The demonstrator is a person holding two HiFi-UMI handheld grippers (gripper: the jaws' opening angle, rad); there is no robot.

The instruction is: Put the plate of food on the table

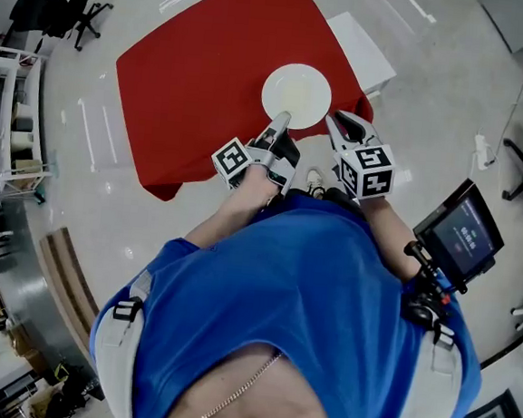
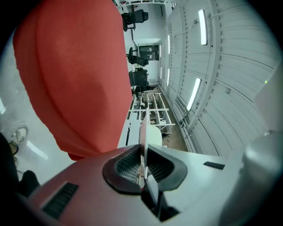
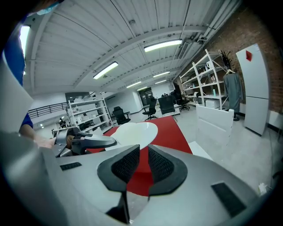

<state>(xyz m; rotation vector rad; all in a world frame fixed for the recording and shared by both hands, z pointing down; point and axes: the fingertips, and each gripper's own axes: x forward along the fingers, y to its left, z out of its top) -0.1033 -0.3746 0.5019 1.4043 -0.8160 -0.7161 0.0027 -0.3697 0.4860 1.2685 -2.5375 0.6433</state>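
Observation:
A round white plate (image 1: 296,96) hangs over the near edge of the table with the red cloth (image 1: 200,80); I see no food on it. My left gripper (image 1: 278,120) is shut on the plate's near rim. In the left gripper view the plate (image 2: 143,132) shows edge on between the pads, with the left gripper (image 2: 142,152) clamped on it and the red cloth (image 2: 75,75) to the left. My right gripper (image 1: 335,119) is just right of the plate and apart from it. In the right gripper view this gripper (image 3: 143,152) stands slightly open and empty, the plate (image 3: 132,132) ahead to the left.
A white panel (image 1: 362,48) stands against the table's right side. An office chair (image 1: 56,8) and shelves (image 1: 5,126) are at the far left. A small monitor (image 1: 459,235) hangs at my right hip. Pale floor surrounds the table.

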